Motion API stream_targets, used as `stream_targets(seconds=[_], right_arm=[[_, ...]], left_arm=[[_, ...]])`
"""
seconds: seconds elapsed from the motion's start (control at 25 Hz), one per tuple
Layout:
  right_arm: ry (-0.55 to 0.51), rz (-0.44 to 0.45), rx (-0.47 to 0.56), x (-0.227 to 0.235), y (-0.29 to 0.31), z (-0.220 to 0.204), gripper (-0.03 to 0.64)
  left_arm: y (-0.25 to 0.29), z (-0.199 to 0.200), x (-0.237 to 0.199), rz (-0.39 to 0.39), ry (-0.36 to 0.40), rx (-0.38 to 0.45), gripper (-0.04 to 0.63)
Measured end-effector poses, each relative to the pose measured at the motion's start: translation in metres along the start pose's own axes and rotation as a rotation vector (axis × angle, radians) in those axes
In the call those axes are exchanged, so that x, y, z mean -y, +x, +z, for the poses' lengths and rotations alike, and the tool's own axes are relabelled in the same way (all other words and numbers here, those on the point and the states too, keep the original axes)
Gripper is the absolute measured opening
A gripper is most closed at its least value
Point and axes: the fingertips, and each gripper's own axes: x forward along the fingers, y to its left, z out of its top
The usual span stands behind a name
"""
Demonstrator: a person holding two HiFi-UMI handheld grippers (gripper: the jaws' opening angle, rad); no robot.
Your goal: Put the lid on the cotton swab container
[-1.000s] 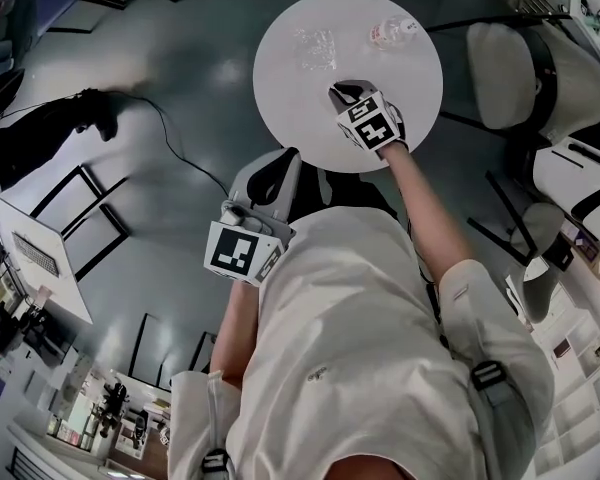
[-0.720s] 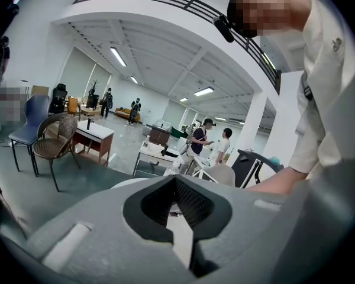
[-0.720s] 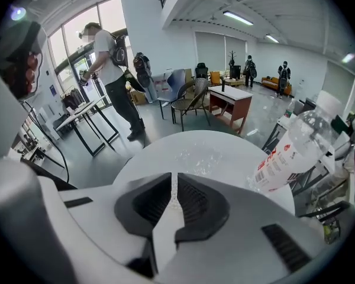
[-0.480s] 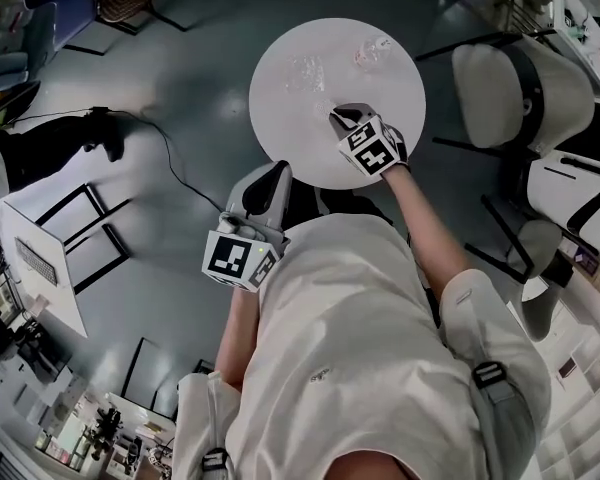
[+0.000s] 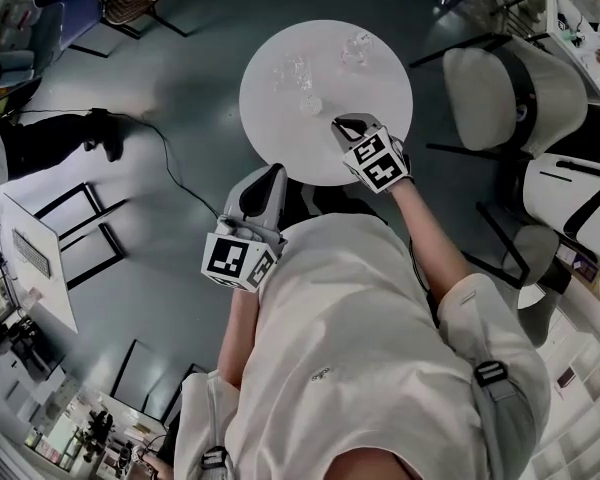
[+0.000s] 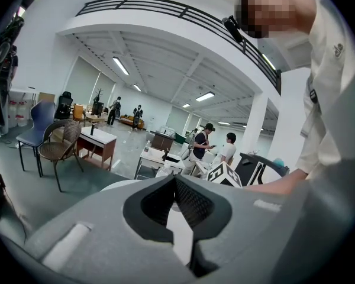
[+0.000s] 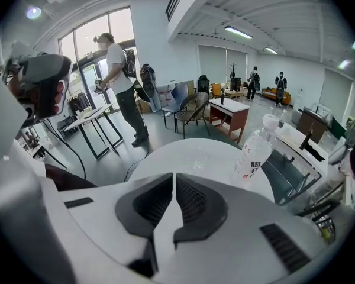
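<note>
Detail is failing me on the round white worktop (image 5: 380,93): in the head view its things are showing only as small clear smudges. Toward the far edge I am making out what looks like the cotton swab container (image 5: 292,68). Nearer the middle a small round clear piece (image 5: 310,105), which may be the lid, is lying apart from it; I cannot tell for certain. A water bottle (image 7: 255,151) is standing by the far right edge, and its label is carrying dark print too small for me to read. The right claw (image 7: 173,177) is hanging over the near part of the worktop, its jaws pressed together on nothing. The left claw (image 6: 175,180) is hanging just beside the near left edge, jaws likewise together and empty. The person's pale shirt (image 5: 380,348) is covering the lower half of the head view, and each claw's own body is blocking the bottom of its view. The marker cubes are showing only black-and-white squares, no words.
</note>
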Motion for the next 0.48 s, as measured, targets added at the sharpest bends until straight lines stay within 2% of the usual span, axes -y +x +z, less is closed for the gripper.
stream_targets(seconds=[0.48], right_arm=[[-0.001,-0.014,0.079,-0.024,-0.024,0.022,0.014]], left_arm=[[-0.023,-0.001,-0.006,0.012,0.015,-0.003,0.011]])
